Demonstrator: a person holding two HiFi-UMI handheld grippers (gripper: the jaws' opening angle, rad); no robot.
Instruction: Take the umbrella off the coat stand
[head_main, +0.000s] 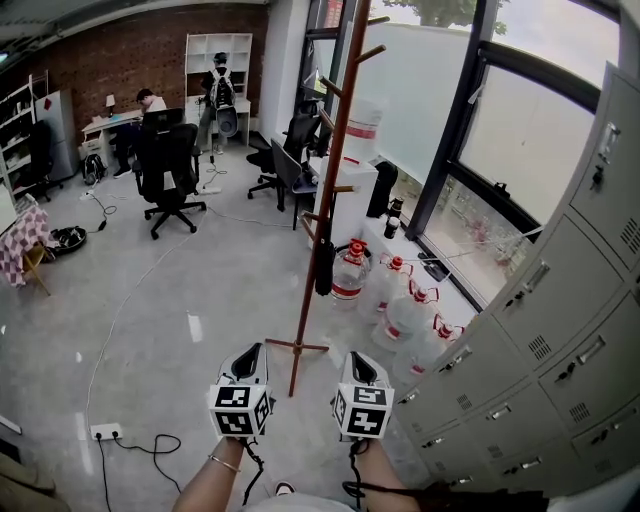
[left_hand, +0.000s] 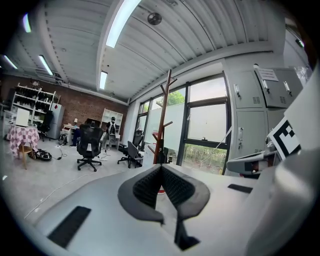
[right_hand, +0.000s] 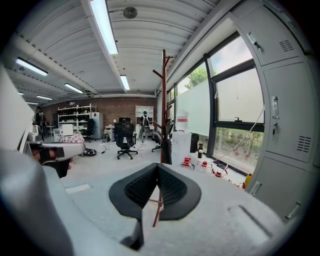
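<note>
Stock as I see it from the remote station:

1. Left tool (head_main: 255, 349): jaws closed tip to tip, nothing between them. I hold it low at the near edge of the head view, and it points toward the stand.
2. Right tool (head_main: 358, 357): jaws likewise pressed together and empty. It sits just beside the left tool and faces the same way.
3. Coat stand (head_main: 328, 190): a reddish-brown pole with upward pegs on a cross foot. It stands upright on the grey floor (head_main: 180, 300), ahead of both tools and clear of them.
4. Umbrella (head_main: 324, 266): dark and folded, hanging straight down against the lower half of the pole. Neither tool touches it. In the right gripper view the umbrella (right_hand: 167, 149) shows as a dark shape close beside the pole.
5. Water jugs (head_main: 398, 300): clear with red caps, grouped on the floor between the stand and the window (head_main: 520, 150).
6. Lockers (head_main: 560, 330): grey, lining my right side.
7. Office chair (head_main: 170, 170): black, well beyond the stand. A person (head_main: 148, 100) sits at a far desk (head_main: 110, 125).
8. Power strip (head_main: 105, 431): white, on the floor at near left.
</note>
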